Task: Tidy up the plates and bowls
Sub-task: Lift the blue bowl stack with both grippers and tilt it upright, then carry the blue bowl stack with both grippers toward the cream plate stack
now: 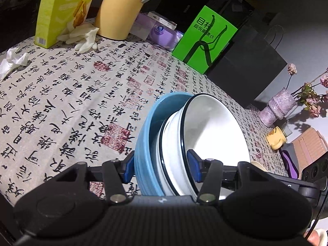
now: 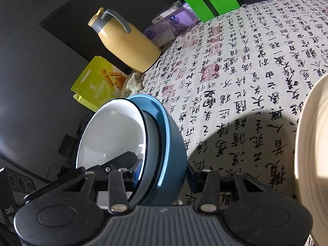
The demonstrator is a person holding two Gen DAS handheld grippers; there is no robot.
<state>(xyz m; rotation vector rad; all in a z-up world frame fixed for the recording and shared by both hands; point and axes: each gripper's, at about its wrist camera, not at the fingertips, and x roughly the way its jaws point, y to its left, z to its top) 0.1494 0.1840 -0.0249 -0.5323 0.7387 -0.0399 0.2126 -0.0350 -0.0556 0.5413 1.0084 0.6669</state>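
Note:
A stack of nested bowls hangs above the calligraphy tablecloth (image 1: 61,94). It is a light blue bowl (image 1: 143,143) with white black-rimmed bowls (image 1: 215,133) inside it. My left gripper (image 1: 162,167) is shut on one side of the stack, one blue pad against the blue bowl's outer wall and the other inside the top white bowl. In the right wrist view the same blue bowl (image 2: 172,143) and white bowl (image 2: 110,135) sit between the fingers of my right gripper (image 2: 164,171), shut on the opposite side. A cream plate (image 2: 311,143) lies at that view's right edge.
At the table's far side stand a yellow snack box (image 1: 59,10), a yellow thermos jug (image 1: 121,8), purple tissue packs (image 1: 162,32), a green box (image 1: 205,39) and a black bag (image 1: 246,61). White gloves (image 1: 82,37), a purple vase (image 1: 276,106) and a yellow mug (image 1: 275,139) are nearby.

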